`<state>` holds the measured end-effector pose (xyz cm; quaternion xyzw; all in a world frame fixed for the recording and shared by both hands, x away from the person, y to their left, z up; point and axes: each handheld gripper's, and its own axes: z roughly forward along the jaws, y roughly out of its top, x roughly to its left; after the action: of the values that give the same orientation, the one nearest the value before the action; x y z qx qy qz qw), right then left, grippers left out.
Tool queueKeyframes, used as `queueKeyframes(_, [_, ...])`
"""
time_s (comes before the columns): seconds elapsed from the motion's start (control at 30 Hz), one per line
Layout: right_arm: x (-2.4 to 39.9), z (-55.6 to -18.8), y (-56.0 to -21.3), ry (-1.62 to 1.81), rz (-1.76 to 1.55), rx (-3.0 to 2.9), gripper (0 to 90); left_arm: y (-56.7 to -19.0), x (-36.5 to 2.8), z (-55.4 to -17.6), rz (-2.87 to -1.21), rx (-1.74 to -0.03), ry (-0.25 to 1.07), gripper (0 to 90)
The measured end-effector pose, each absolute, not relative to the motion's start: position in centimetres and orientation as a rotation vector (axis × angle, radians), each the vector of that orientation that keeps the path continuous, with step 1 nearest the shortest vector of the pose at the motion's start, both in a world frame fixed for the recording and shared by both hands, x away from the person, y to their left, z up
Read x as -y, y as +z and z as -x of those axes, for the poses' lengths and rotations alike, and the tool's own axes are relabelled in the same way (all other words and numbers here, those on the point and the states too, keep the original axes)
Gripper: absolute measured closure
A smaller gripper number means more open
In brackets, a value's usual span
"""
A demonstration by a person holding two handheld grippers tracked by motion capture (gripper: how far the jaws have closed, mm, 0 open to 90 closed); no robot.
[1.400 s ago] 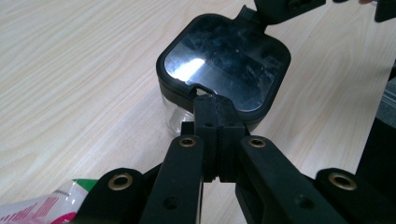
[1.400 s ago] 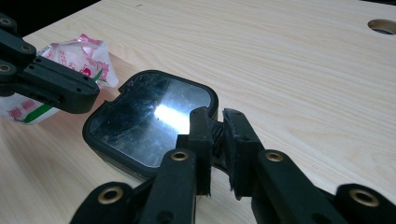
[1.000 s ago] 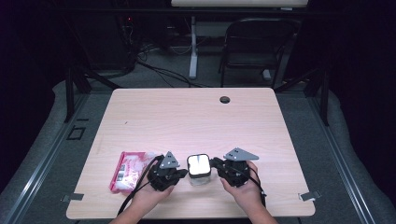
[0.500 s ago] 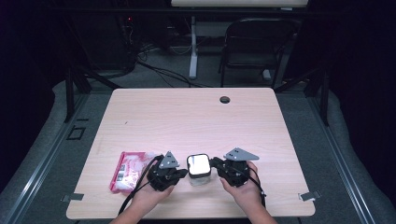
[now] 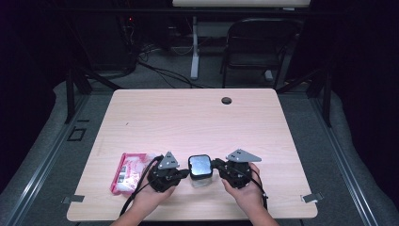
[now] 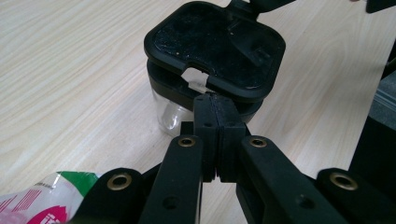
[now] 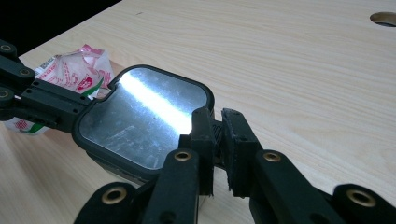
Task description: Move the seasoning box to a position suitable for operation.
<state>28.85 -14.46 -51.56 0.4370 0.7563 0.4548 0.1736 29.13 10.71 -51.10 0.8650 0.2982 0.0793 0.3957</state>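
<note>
Nothing has moved: the left tongs (image 6: 215,100) and right tongs (image 7: 215,122) stay clamped on opposite sides of the jar's black lid (image 5: 200,165).

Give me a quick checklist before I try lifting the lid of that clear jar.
1. Left gripper closed at the black lid's front edge by the white tab: ok.
2. Right gripper gripping the lid's far side: cannot tell, a small gap shows between the jaws.
3. Clear jar upright on the table: ok.
4. Lid seated or unlatched: cannot tell.
5. Pink snack packet clear of the jar: ok.
6. Jar contents: cannot tell.
</note>
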Motion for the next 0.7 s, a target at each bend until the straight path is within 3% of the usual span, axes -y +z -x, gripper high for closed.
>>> queueKeyframes(0.23, [14.4,-28.8,-51.6,1.277,-1.233,-2.137,83.2,-51.0,-10.4,-29.1,-2.187,-0.742,0.205,88.6])
queueKeyframes(0.47, [14.5,-28.4,-51.5,1.259,-1.207,-2.145,76.9,-50.7,-10.2,-29.1,-2.177,-0.73,0.207,88.5])
queueKeyframes(0.7, [14.4,-27.1,-51.1,1.269,-1.097,-2.197,64.8,-50.3,-9.9,-29.3,-2.171,-0.717,0.203,88.5])
